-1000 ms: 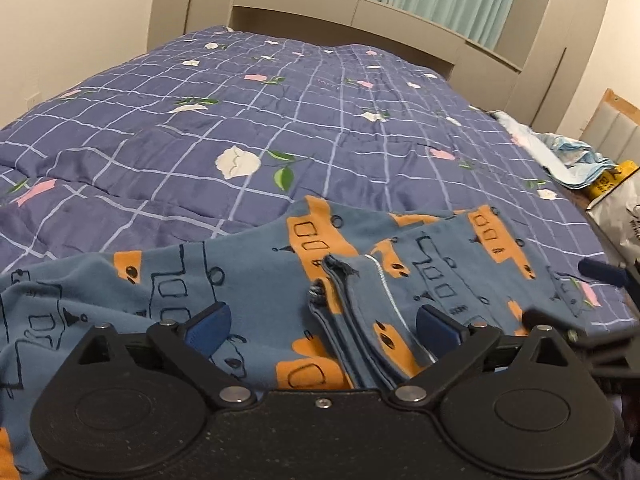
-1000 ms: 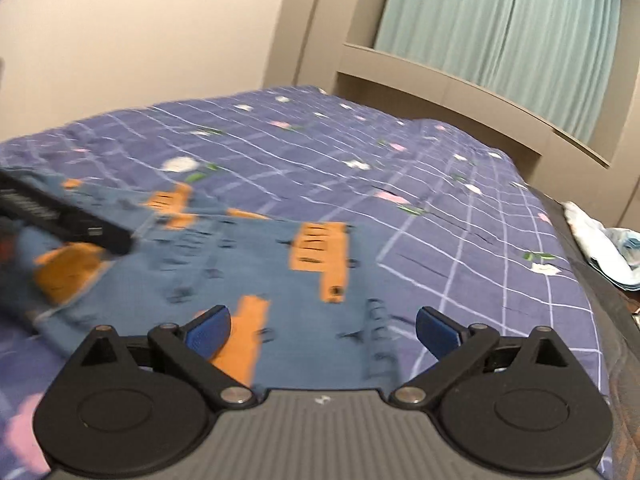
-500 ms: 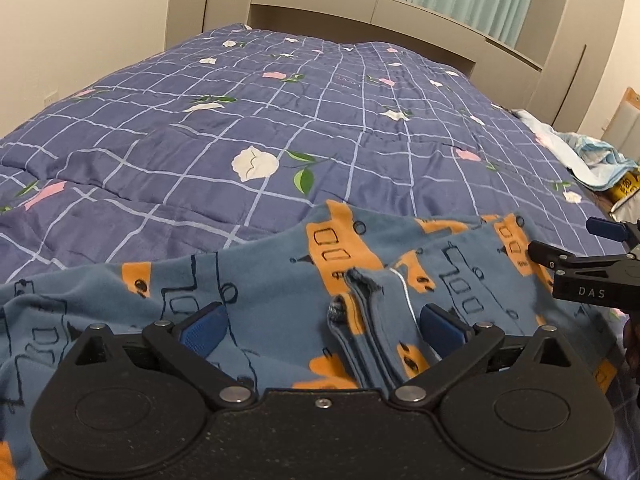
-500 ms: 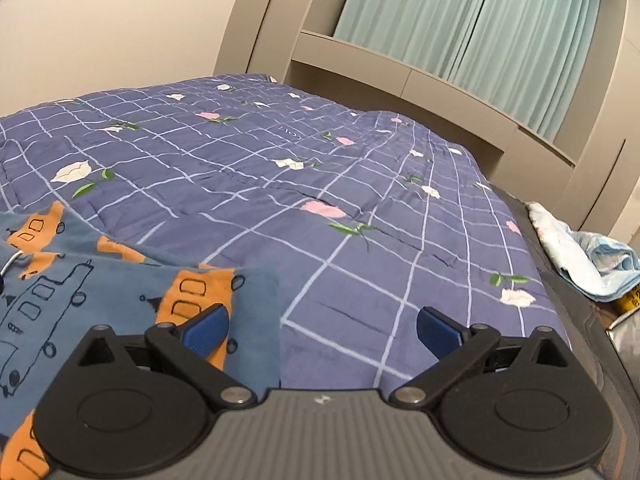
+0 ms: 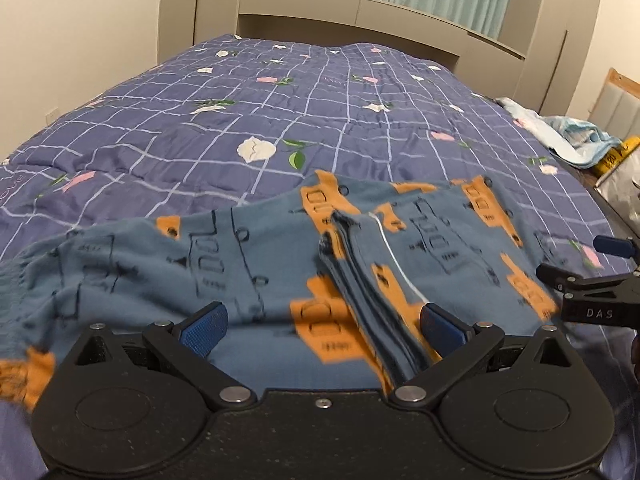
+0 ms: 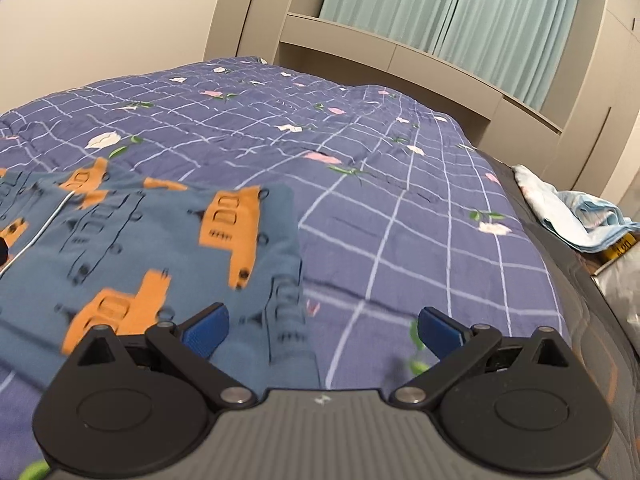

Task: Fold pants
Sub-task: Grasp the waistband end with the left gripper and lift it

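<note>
Even warm indoor light, soft shadows, strong fisheye bending at edges, motion blur low in frame

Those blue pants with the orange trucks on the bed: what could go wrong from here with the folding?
The pants already lie partly doubled, with stacked layer edges between the open jaws of the left gripper. A grab there might catch only some layers and skew the fold. The right gripper, also open, hovers over the pants' right edge, so it might pinch the quilt along with the cloth.
</note>
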`<state>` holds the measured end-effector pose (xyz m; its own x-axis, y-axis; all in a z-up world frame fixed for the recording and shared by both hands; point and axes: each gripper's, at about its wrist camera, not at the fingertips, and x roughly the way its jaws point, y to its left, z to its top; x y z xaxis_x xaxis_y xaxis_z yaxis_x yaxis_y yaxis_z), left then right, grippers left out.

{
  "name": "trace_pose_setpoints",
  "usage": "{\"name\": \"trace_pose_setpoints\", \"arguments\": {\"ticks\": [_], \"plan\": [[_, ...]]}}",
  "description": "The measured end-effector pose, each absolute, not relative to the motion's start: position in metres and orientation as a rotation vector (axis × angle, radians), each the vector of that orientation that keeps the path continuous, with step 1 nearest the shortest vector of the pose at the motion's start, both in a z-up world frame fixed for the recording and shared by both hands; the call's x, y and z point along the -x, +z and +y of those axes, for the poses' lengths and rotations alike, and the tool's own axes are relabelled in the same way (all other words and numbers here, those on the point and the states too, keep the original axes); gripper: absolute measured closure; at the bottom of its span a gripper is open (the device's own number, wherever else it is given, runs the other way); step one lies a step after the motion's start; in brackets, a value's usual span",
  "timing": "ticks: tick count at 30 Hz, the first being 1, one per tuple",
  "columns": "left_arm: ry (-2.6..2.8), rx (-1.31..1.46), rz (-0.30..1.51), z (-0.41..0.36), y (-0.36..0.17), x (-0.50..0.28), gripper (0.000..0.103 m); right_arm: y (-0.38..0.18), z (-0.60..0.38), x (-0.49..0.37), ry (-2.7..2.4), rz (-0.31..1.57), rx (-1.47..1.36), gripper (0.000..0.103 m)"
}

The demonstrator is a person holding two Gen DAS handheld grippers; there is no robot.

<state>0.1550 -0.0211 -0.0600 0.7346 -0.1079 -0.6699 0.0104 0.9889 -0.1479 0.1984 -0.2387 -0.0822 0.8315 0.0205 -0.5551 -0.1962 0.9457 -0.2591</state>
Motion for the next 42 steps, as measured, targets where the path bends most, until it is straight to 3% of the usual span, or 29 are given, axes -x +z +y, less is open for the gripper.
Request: {"name": "trace_pose_setpoints", "arguments": {"ticks": [15,26,36,42], "plan": [[0.092,0.23,0.581,0.057,-0.033,-0.064,0.001,-0.061,-0.175,-0.133,0.261,0.43,0.225,0.0],[0.243,0.421,0.662,0.112,-0.065,-0.078,0.001,-0.077,-0.124,-0.132,0.34,0.465,0.264,0.0],[0.239,0.315,0.635,0.094,-0.074,-0.077,0.001,-0.089,-0.131,-0.131,0.333,0.475,0.215,0.0],[0.151,0.459,0.551,0.105,-0.069,-0.073,0.001,-0.09,-0.13,-0.13,0.329,0.471,0.219,0.0]]}}
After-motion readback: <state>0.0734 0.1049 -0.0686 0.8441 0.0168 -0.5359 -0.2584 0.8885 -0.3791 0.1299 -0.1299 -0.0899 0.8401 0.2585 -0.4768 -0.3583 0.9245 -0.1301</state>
